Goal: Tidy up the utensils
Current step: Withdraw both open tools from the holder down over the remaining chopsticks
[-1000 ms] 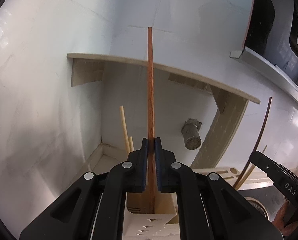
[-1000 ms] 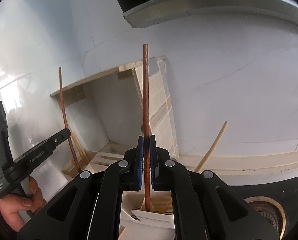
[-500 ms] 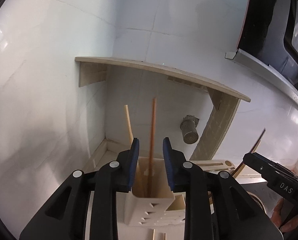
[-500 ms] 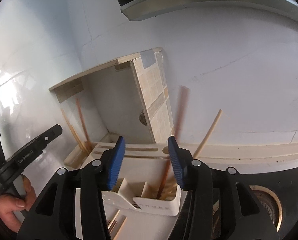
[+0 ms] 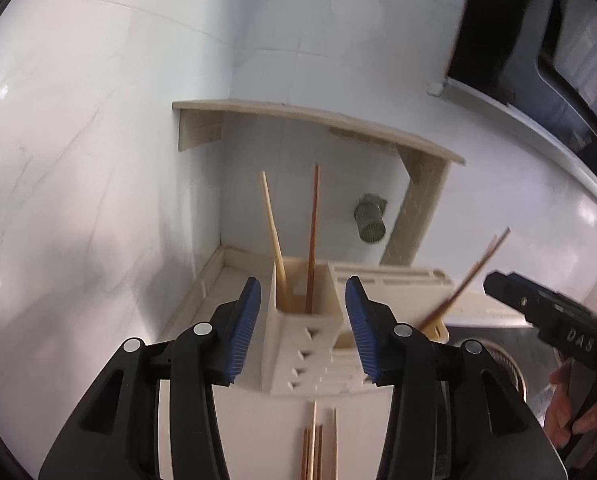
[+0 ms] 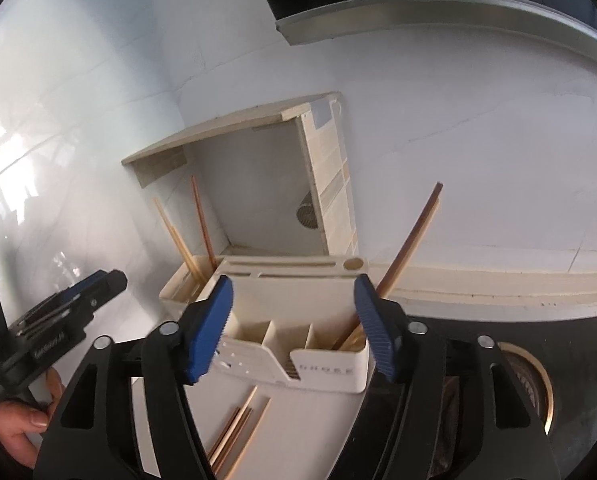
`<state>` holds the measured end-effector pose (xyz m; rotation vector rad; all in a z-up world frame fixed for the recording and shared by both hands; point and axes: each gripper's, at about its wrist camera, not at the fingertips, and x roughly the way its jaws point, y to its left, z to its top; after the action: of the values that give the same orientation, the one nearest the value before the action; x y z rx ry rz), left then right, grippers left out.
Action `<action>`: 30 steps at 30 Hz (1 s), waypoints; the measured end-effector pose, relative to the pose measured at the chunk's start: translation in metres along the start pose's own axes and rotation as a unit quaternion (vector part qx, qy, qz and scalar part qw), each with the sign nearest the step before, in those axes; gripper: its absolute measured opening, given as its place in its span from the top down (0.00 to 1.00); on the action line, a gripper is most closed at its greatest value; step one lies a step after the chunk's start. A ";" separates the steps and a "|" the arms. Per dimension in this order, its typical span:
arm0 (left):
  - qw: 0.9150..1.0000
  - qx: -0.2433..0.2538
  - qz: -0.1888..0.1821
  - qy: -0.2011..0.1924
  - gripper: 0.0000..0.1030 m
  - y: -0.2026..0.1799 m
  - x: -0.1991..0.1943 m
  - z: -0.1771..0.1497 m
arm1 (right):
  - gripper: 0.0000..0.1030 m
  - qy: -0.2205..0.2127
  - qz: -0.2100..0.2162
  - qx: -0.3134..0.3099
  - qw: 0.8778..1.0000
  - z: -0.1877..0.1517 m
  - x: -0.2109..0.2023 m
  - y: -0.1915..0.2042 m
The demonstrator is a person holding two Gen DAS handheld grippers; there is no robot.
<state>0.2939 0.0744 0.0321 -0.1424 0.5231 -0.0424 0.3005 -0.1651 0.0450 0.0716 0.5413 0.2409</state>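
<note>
A cream utensil holder (image 5: 310, 352) stands on the white counter in the corner. In its left compartment stand a pale chopstick (image 5: 272, 232) and a reddish chopstick (image 5: 312, 232). My left gripper (image 5: 303, 328) hangs just in front of them, its jaws opening, with nothing between the blue pads. In the right wrist view a dark reddish chopstick (image 6: 410, 240) leans in the right compartment of the holder (image 6: 326, 372). My right gripper (image 6: 292, 328) is over the holder's front, its jaws opening, and holds nothing. Several loose chopsticks (image 6: 238, 432) lie on the counter before the holder.
A wooden corner shelf (image 5: 318, 116) stands behind the holder, with a metal strainer (image 5: 372, 220) beneath it. Tiled walls close the left and back. A stove burner (image 6: 526, 384) sits on the black hob to the right, under a range hood (image 6: 458, 12).
Both grippers were shut on reddish chopsticks held upright over the holder. They have let go, the chopsticks now rest in the compartments, and both grippers have drawn back.
</note>
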 end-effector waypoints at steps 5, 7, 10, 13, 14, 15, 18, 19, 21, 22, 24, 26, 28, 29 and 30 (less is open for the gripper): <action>1.000 0.006 -0.001 0.024 0.57 0.003 -0.009 -0.015 | 0.35 0.028 0.003 -0.010 1.000 -0.013 0.001 0.009; 0.999 0.004 0.000 0.033 0.57 0.006 -0.013 -0.021 | 0.34 0.037 0.004 -0.015 0.999 -0.018 0.000 0.012; 0.999 0.006 -0.003 0.054 0.51 0.009 -0.018 -0.029 | 0.29 0.051 0.003 -0.019 0.999 -0.023 0.000 0.016; 0.998 0.020 -0.006 0.059 0.51 0.006 -0.024 -0.033 | 0.28 0.074 0.007 -0.009 0.997 -0.031 0.003 0.015; 0.998 0.022 -0.008 0.062 0.51 0.006 -0.025 -0.034 | 0.27 0.080 0.007 -0.010 0.997 -0.034 0.003 0.015; 0.997 0.020 -0.009 0.068 0.51 0.008 -0.026 -0.036 | 0.27 0.084 0.006 -0.014 0.996 -0.037 0.003 0.017; 0.996 0.010 -0.012 0.082 0.51 0.012 -0.026 -0.042 | 0.27 0.099 0.002 -0.017 0.995 -0.044 0.004 0.020; 0.996 0.008 -0.012 0.087 0.51 0.013 -0.027 -0.045 | 0.27 0.105 0.003 -0.017 0.994 -0.046 0.004 0.021; 0.995 0.006 -0.012 0.096 0.51 0.015 -0.028 -0.050 | 0.27 0.112 0.003 -0.019 0.993 -0.049 0.004 0.023; 0.995 0.006 -0.011 0.102 0.50 0.016 -0.029 -0.054 | 0.26 0.116 0.002 -0.026 0.993 -0.051 0.004 0.026; 0.994 0.011 -0.004 0.111 0.48 0.017 -0.029 -0.059 | 0.26 0.129 0.003 -0.026 0.991 -0.055 0.006 0.028; 0.992 0.015 0.001 0.127 0.48 0.019 -0.029 -0.066 | 0.26 0.139 0.001 -0.023 0.990 -0.060 0.007 0.028; 0.990 0.013 0.001 0.140 0.48 0.021 -0.031 -0.071 | 0.26 0.154 -0.002 -0.024 0.988 -0.065 0.011 0.029; 0.989 0.012 -0.001 0.147 0.48 0.022 -0.032 -0.074 | 0.26 0.165 -0.005 -0.025 0.986 -0.068 0.013 0.030; 0.988 0.012 -0.003 0.155 0.48 0.023 -0.033 -0.077 | 0.26 0.175 -0.006 -0.025 0.984 -0.072 0.016 0.030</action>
<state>0.2264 0.0899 -0.0211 -0.1145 0.8332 -0.0777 0.2700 -0.1314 -0.0201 -0.0233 0.8846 0.2569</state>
